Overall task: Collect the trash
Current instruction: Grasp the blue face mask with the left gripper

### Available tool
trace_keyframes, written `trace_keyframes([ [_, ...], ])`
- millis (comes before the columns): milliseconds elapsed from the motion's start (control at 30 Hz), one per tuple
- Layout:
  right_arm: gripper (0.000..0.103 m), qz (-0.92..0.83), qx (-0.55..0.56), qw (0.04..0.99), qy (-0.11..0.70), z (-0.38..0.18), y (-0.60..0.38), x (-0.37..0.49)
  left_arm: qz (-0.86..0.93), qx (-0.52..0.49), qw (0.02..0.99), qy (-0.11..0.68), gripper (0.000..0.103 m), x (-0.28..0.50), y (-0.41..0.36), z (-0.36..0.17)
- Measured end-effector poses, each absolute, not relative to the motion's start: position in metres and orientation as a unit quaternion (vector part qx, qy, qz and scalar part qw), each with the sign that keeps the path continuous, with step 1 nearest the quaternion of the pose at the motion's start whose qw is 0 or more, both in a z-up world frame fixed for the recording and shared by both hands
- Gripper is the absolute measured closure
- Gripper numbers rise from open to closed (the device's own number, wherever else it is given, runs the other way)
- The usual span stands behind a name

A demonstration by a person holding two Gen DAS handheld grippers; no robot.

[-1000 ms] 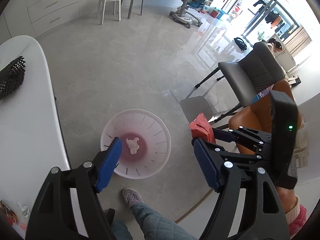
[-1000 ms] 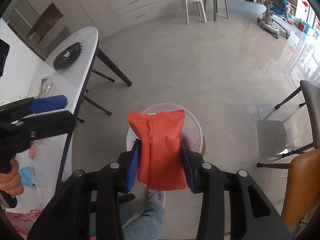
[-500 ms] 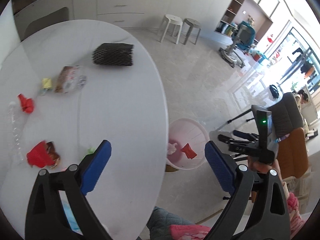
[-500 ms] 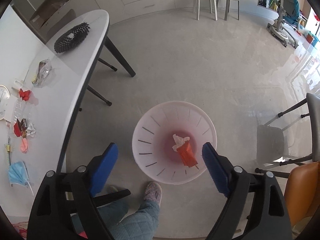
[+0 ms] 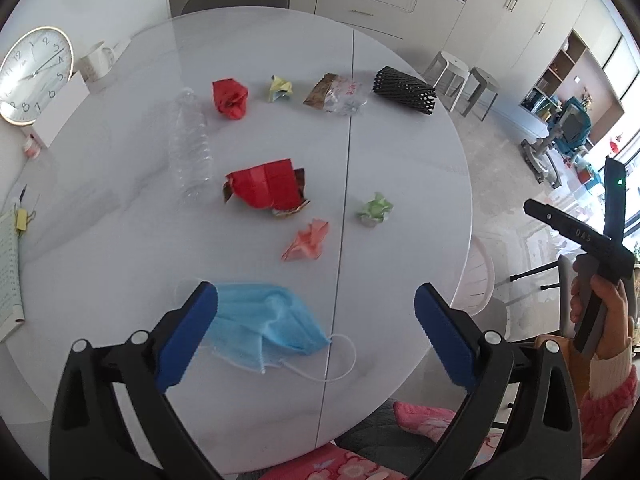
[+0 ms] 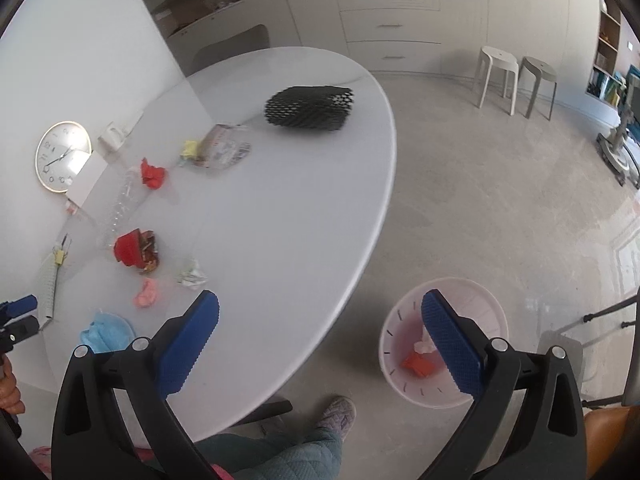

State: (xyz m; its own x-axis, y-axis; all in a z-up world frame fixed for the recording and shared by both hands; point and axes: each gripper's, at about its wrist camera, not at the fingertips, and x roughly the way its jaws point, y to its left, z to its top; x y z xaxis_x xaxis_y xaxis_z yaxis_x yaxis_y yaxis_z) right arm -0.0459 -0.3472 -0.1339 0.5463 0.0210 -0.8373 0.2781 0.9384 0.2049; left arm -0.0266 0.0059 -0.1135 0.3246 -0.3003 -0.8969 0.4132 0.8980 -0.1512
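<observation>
My left gripper [image 5: 316, 316] is open and empty above the white table [image 5: 400, 152], with a blue face mask [image 5: 264, 328] just ahead of its left finger. Farther off lie a pink paper wad [image 5: 306, 240], a green wad [image 5: 375, 209], a red wrapper [image 5: 266, 189], a clear bottle [image 5: 189, 148] and a crumpled red piece [image 5: 229, 99]. My right gripper [image 6: 320, 320] is open and empty, between the table edge and the pink bin [image 6: 400, 344]. The bin holds the orange packet [image 6: 418, 364] and a white tissue.
A black mesh roll [image 5: 404, 90], a snack bag [image 5: 336, 94] and a yellow wad [image 5: 280, 89] lie at the table's far side. A clock [image 5: 34, 74], a mug and a notebook stand at the left. Stools [image 6: 516, 76] and a chair stand on the floor.
My right gripper opened and dropped the orange packet into the bin, then swung toward the table. My left gripper turned from the bin to over the table near the blue mask.
</observation>
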Motion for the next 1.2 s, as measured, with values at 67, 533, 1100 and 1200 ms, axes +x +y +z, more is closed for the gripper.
trace_keyframes([
  [67, 0.002, -0.063, 0.158, 0.865, 0.472, -0.133, -0.325, -0.038, -0.219, 0.061, 0.811, 0.54, 0.009, -0.029, 0.019, -0.124],
  [533, 0.002, -0.029, 0.136, 0.848, 0.511, -0.146, -0.207, -0.014, -0.246, 0.098, 0.783, 0.563, 0.009, -0.009, 0.048, -0.197],
  [1100, 0.002, 0.031, 0.061, 0.83, 0.553, -0.192, -0.202, 0.044, -0.239, 0.117, 0.75, 0.606, 0.048, 0.013, 0.036, -0.238],
  [1200, 0.002, 0.048, 0.056, 0.83, 0.553, -0.198, -0.203, 0.051, -0.24, 0.123, 0.752, 0.601, 0.06, 0.013, 0.036, -0.235],
])
